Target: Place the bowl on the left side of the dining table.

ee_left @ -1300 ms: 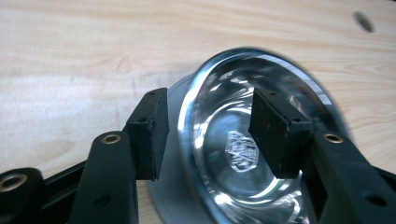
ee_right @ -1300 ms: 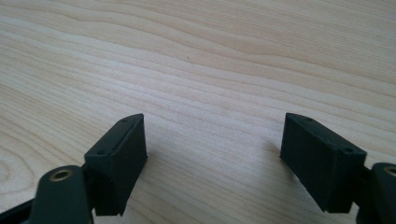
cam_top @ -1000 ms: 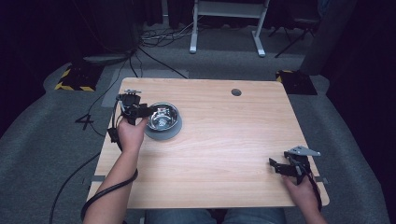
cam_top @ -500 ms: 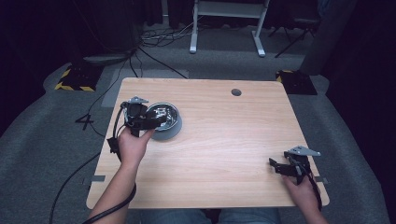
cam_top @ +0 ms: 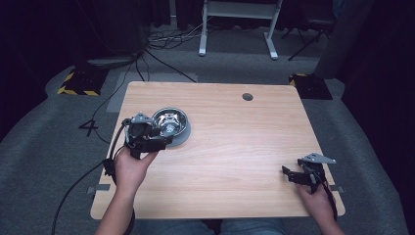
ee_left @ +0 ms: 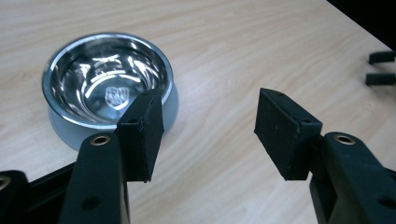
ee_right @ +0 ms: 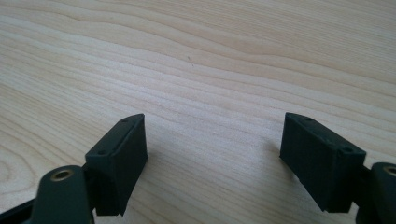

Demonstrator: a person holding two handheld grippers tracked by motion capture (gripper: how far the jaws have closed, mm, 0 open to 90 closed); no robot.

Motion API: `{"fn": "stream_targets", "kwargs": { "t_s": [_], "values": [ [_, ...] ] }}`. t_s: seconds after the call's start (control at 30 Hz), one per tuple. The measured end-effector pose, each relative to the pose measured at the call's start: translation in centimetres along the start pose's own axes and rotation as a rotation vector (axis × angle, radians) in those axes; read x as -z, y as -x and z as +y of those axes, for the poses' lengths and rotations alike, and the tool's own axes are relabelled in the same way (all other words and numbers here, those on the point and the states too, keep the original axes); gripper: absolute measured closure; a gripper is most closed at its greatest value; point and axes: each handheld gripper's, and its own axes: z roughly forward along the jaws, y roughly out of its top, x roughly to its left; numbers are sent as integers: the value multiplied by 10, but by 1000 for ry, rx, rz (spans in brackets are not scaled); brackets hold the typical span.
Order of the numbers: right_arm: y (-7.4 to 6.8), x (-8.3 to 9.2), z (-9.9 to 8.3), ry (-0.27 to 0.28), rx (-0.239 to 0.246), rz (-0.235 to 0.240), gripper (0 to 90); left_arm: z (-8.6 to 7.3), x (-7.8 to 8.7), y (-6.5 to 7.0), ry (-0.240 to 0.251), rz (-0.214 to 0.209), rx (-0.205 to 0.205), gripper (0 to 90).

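Note:
A shiny steel bowl (cam_top: 170,122) stands upright and empty on the left part of the wooden table (cam_top: 235,132). My left gripper (cam_top: 165,142) hovers at the bowl's near-left side, jaws pointing right across the table. Its jaws have just been opening and stand open with nothing between them. In the left gripper view the bowl (ee_left: 107,88) lies beyond the left pad, apart from the left gripper (ee_left: 210,112). My right gripper (cam_top: 289,174) rests near the table's front right corner, open over bare wood. The right gripper view shows the right gripper (ee_right: 212,140) with a wide, empty gap.
A small round hole (cam_top: 247,96) sits near the table's far edge. Cables (cam_top: 161,54) and a white desk frame (cam_top: 235,29) lie on the grey floor behind. The left gripper's cable (cam_top: 83,186) hangs off the table's left edge.
My left gripper has drawn back from the bowl's far-left side toward the near edge and risen a little. The bowl and my right gripper have stayed put.

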Motion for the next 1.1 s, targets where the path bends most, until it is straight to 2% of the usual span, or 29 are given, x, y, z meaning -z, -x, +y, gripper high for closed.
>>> {"fn": "stream_targets", "kwargs": {
  "t_s": [0.1,0.13,0.33,0.4,0.43,0.57,0.67,0.83,0.9,0.97,1.1],
  "values": [
    [0,0,0,0,0,1,231,-9,6,6,1,-7,-26,413],
    [0,0,0,0,0,1,231,-15,10,12,-10,-12,-35,410],
    [0,0,0,0,0,1,231,-27,15,24,20,-53,-44,395],
    [0,0,0,0,1,0,231,-30,15,27,10,-54,-46,395],
    [0,0,0,0,1,0,231,-32,15,27,-4,-47,-64,395],
    [0,0,0,-1,0,1,231,-38,15,32,17,-68,-44,392],
    [0,0,0,0,2,0,232,-42,13,43,-5,-53,-88,391],
    [0,0,0,0,2,0,232,-45,9,52,-16,-71,-100,392],
    [0,0,0,0,1,0,231,-43,5,57,-35,-61,-138,391],
    [0,0,0,-2,-1,-1,231,-43,2,61,-35,-56,-162,392],
    [0,0,0,0,1,1,232,-44,-8,68,-58,-76,-183,391]
  ]
}}
